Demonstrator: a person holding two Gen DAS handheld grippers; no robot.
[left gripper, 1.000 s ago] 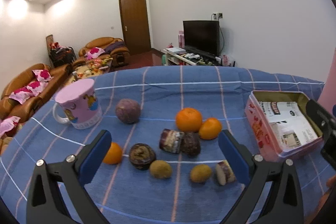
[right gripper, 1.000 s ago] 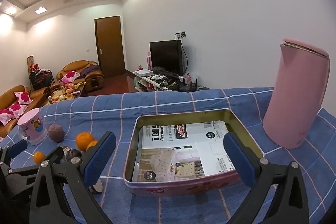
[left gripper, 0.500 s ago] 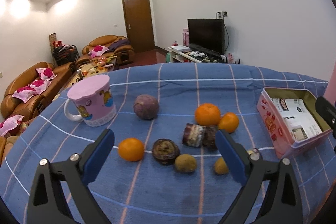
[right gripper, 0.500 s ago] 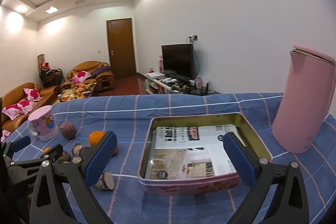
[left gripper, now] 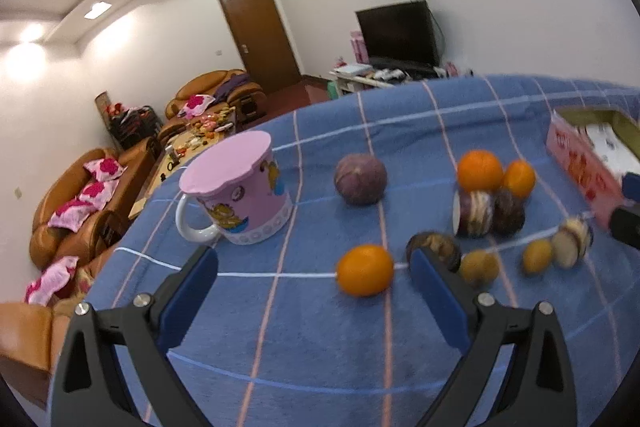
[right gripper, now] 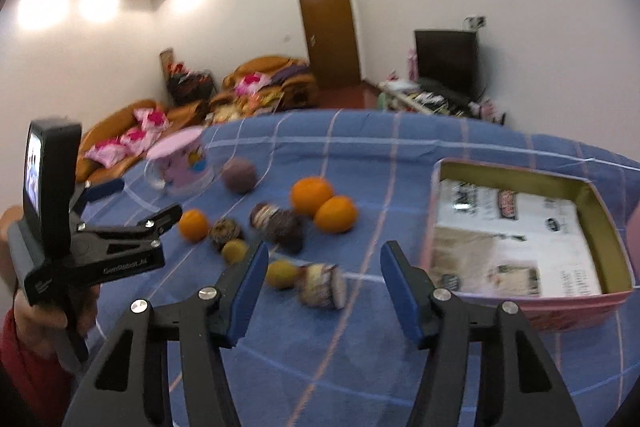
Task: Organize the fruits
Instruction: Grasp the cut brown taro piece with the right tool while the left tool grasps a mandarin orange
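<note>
Now both grippers have swung away from the tin point(right gripper: 528, 239) toward the scattered fruit, where a second ago the right one looked straight over the tin; that suggests picking is about to begin, with nothing yet in the tin but its paper lining. The right gripper point(right gripper: 322, 281) has its jaws closing from their widest, pads not yet touching anything, and the cut fruit half point(right gripper: 322, 285) lies on the blue cloth point(right gripper: 360, 367) just ahead between them. That half lies tipped on its side, its long axis running roughly left to right in the right wrist view, pale cut face turned to the right toward the tin; blur hides finer detail. The left gripper point(left gripper: 314, 281) stands wide and empty, with a small orange point(left gripper: 364, 270) just ahead between its fingers and the pink mug point(left gripper: 240, 199) off to the left
</note>
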